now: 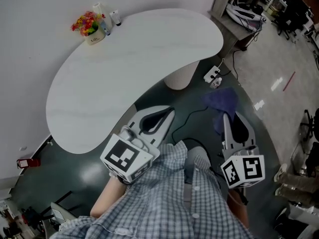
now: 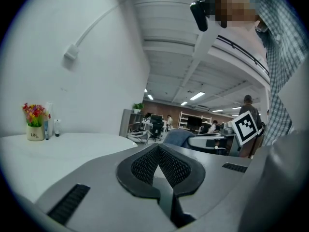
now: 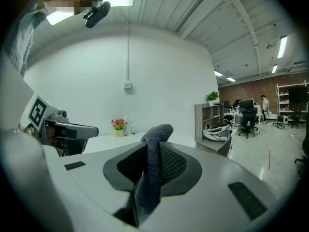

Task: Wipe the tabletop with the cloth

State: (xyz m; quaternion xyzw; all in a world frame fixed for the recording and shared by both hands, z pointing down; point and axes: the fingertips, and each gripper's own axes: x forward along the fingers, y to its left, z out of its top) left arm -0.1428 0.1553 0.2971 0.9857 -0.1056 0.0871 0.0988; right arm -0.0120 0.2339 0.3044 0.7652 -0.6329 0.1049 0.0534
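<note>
The white curved tabletop (image 1: 124, 68) lies ahead of me and to the left. A dark blue cloth (image 1: 222, 102) hangs over the floor from my right gripper (image 1: 227, 117), to the right of the table's near edge. In the right gripper view the cloth (image 3: 155, 163) is pinched between the jaws and folds up over their tips. My left gripper (image 1: 166, 114) is held by the table's near edge, its jaws shut with nothing between them (image 2: 158, 153). Both grippers are off the tabletop.
A small pot of flowers (image 1: 90, 27) and two little bottles (image 1: 110, 19) stand at the table's far end by the wall. On the floor by the table's pedestal (image 1: 179, 76) lie a power strip (image 1: 212, 74) and a cable. Office chairs and desks fill the far right.
</note>
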